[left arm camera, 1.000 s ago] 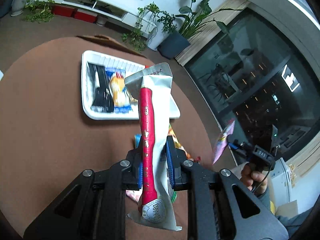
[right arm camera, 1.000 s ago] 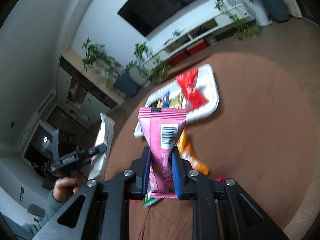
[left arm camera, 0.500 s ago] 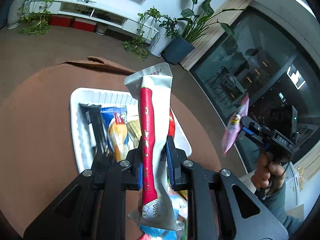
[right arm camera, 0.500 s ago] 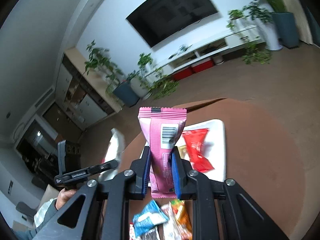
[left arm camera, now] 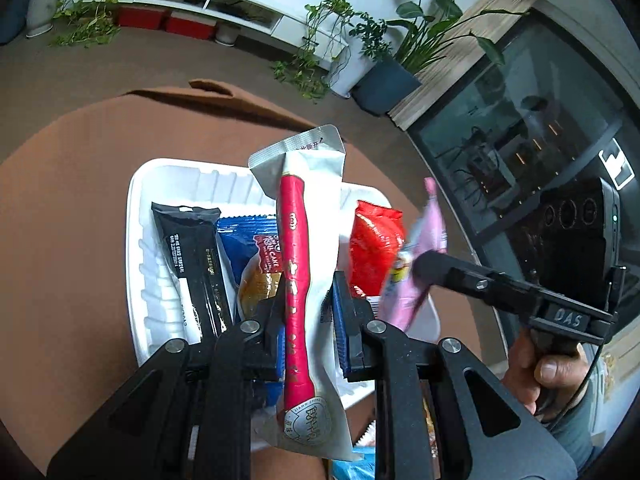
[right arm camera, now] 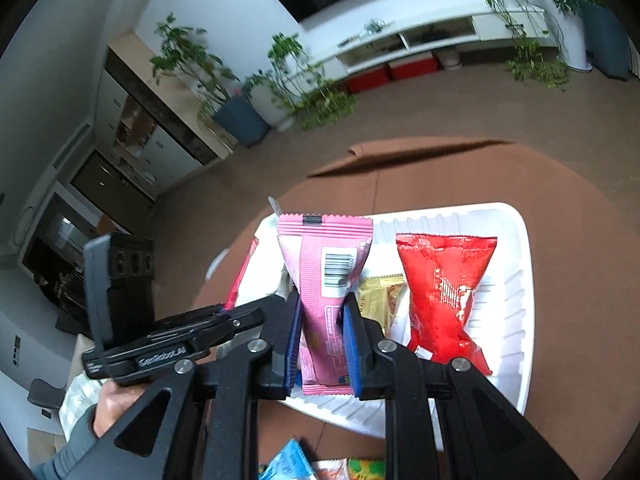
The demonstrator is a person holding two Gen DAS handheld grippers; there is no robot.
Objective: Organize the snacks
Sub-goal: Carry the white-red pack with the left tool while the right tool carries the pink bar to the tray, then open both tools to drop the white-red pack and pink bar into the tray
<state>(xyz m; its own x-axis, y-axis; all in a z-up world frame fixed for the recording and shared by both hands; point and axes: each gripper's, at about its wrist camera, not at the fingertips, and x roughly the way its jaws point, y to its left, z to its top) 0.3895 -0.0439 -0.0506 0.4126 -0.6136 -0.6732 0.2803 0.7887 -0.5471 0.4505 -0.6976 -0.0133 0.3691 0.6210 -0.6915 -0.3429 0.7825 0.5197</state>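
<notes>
My left gripper (left arm camera: pixel 310 320) is shut on a long silver packet with a red sausage stick (left arm camera: pixel 298 248), held over the white tray (left arm camera: pixel 136 216). The tray holds a black bar (left arm camera: pixel 192 264), a blue cake packet (left arm camera: pixel 248 256) and a red packet (left arm camera: pixel 374 240). My right gripper (right arm camera: pixel 320 344) is shut on a pink wrapped bar (right arm camera: pixel 326 280), held over the same tray (right arm camera: pixel 512 280), beside the red packet (right arm camera: pixel 444 292) and a gold packet (right arm camera: pixel 380 300). The pink bar (left arm camera: pixel 420 264) shows blurred in the left wrist view.
The tray sits on a round brown table (left arm camera: pixel 68 200). Loose snack packets (right arm camera: pixel 292 462) lie on the table near its front edge. A TV stand with red boxes (right arm camera: pixel 400 68) and potted plants (left arm camera: pixel 384 60) stand on the floor beyond.
Both grippers have moved forward and down with their snacks, from above the loose pile to over the tray. The tray now fills much more of both views.
</notes>
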